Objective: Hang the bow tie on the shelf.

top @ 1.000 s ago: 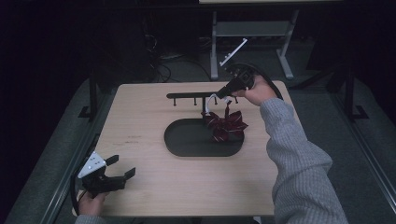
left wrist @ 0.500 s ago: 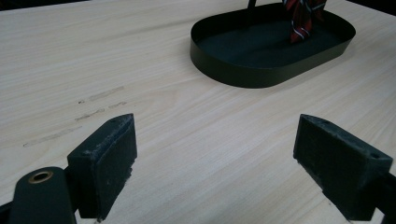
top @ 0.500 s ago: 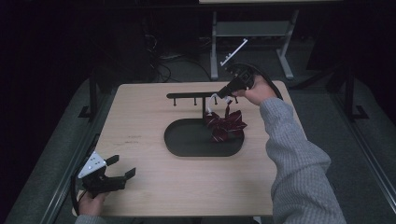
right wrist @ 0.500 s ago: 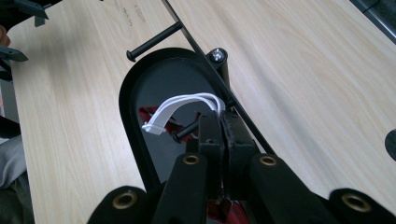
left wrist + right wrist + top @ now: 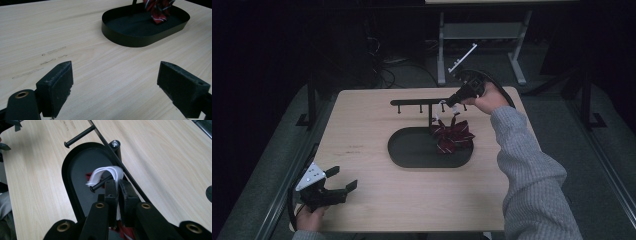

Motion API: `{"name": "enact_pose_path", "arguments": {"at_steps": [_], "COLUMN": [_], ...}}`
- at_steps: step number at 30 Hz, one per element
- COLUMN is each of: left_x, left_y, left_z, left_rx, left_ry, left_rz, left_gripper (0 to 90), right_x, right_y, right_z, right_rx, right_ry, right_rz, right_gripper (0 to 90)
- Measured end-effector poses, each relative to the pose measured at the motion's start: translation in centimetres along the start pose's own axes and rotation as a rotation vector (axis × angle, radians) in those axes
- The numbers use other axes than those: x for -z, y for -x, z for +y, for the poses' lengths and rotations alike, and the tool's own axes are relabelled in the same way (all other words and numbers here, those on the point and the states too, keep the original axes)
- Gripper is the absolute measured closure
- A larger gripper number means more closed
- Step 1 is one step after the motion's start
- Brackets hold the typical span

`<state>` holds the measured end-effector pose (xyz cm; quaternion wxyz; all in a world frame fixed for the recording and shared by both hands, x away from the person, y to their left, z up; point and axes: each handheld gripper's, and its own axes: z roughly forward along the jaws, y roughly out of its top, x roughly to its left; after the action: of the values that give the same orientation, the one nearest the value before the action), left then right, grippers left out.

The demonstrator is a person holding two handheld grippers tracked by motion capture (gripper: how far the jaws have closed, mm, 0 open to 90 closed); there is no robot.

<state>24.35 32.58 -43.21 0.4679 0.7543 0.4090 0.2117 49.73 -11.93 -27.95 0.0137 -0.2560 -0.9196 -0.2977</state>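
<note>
A black oval tray [image 5: 398, 150] carries a post with a bar of pegs [image 5: 417, 102]. A red striped bow tie [image 5: 452, 136] hangs over the tray's right end by a white strap [image 5: 105, 173] looped over a peg [image 5: 100, 183]. My right gripper [image 5: 117, 182] is at that peg, nearly shut, with the strap between its pads; its jaws have just been opening a little. In the high view the right gripper [image 5: 451, 102] sits at the bar's right end. My left gripper [image 5: 342, 180] rests open and empty at the table's near left corner [image 5: 115, 75], facing the tray [image 5: 140, 41] and bow tie [image 5: 157, 10].
The light wooden table [image 5: 362, 130] has faint scuff marks [image 5: 50, 53] left of the tray. Another peg [image 5: 78, 137] sticks out farther along the bar. Beyond the table stands a grey metal frame [image 5: 482, 35] on a dark floor.
</note>
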Motion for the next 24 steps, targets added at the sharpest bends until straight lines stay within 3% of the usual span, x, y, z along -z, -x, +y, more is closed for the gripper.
{"name": "enact_pose_path", "arguments": {"at_steps": [24], "left_x": [0.0], "left_y": [0.14], "left_z": [0.04], "left_rx": [0.0], "left_ry": [0.008], "left_rz": [-0.004], "left_gripper": [13.0], "right_x": [0.27], "right_y": [-0.37], "right_z": [-0.77], "right_rx": [-0.002], "right_ry": [0.009], "right_rz": [0.028], "right_gripper": [81.6]}}
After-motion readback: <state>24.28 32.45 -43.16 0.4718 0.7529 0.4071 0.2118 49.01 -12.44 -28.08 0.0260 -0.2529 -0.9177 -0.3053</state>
